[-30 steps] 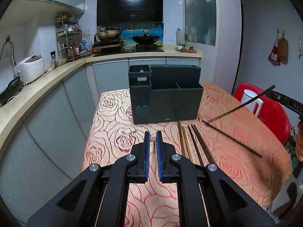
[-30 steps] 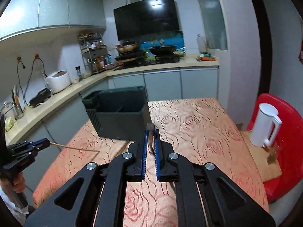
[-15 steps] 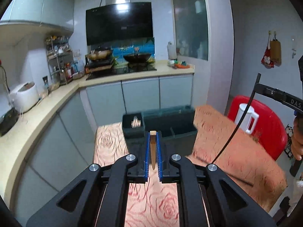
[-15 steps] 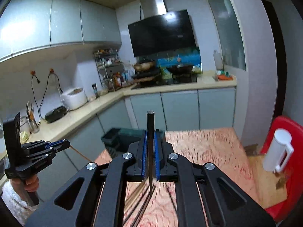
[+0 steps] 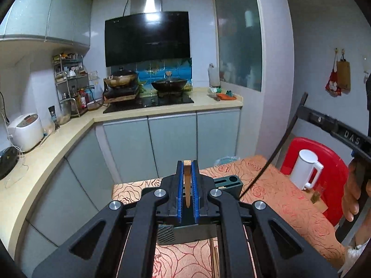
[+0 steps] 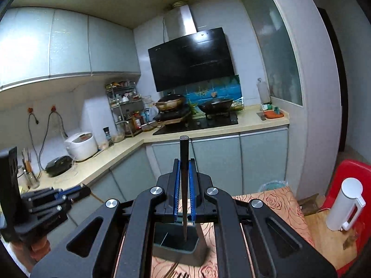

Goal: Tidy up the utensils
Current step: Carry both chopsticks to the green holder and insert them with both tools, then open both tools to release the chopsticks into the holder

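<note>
My left gripper (image 5: 187, 186) is shut on a wooden chopstick (image 5: 187, 183) held upright, its tip pointing down at the dark utensil holder (image 5: 228, 183) below. My right gripper (image 6: 184, 186) is shut on a black chopstick (image 6: 183, 173), also upright, its lower tip over an open compartment of the utensil holder (image 6: 178, 246). The black chopstick also shows in the left wrist view (image 5: 281, 140), and the left gripper shows at the left of the right wrist view (image 6: 76, 191). More chopsticks (image 6: 172, 270) lie on the rose-patterned tablecloth (image 5: 289, 199) in front of the holder.
A white kettle (image 5: 303, 169) stands on a red chair (image 5: 324, 162) to the right of the table. Grey cabinets and a beige counter (image 5: 46, 143) run along the left and back, with a rice cooker (image 5: 25, 131) and a stove with pans (image 5: 148, 85).
Both grippers have risen from the tabletop and tilted their chopsticks from lying flat to upright. Both now hang above the utensil holder, which has dropped low in both views.
</note>
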